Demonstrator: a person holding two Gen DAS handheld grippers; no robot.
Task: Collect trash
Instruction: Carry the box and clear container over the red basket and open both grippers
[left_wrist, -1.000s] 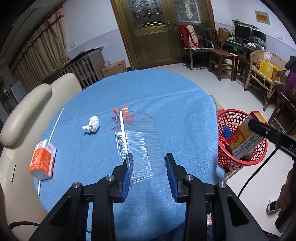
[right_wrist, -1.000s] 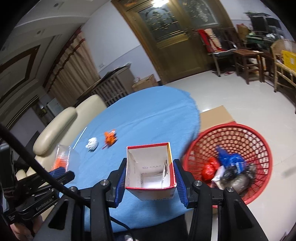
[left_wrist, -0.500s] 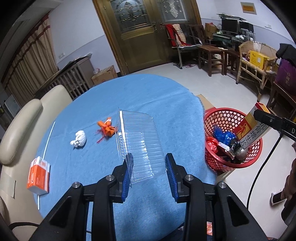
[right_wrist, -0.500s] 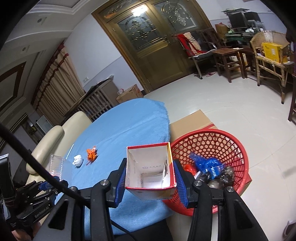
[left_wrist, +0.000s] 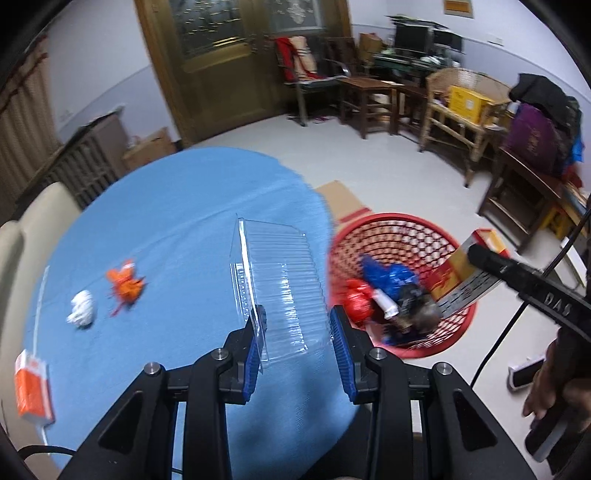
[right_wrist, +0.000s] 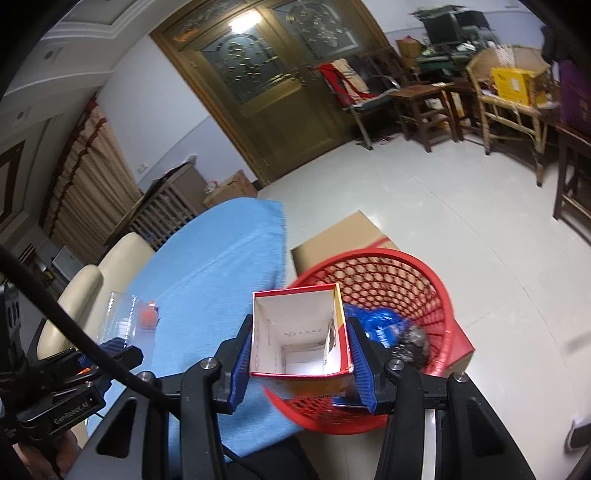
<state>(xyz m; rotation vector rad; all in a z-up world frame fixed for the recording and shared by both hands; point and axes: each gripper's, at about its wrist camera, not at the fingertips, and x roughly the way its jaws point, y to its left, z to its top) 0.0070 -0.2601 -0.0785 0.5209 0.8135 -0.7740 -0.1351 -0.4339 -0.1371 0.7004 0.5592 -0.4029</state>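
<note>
Room's lit evenly from overhead, fairly dim, bluish cast on walls & floor. Bright glare on the door glass (right_wrist: 240, 27), top of the right view. Motion blur smears the red basket (left_wrist: 400, 236) and the scraps on the tabletop (left_wrist: 177, 206) in the left view; basket rim soft in the right one too. Heavy fisheye bend, black corners on both. Shadows soft, barely there

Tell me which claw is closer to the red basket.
Right. The right claw holds a box over the basket; the left claw holds a clear tray over the table.
</note>
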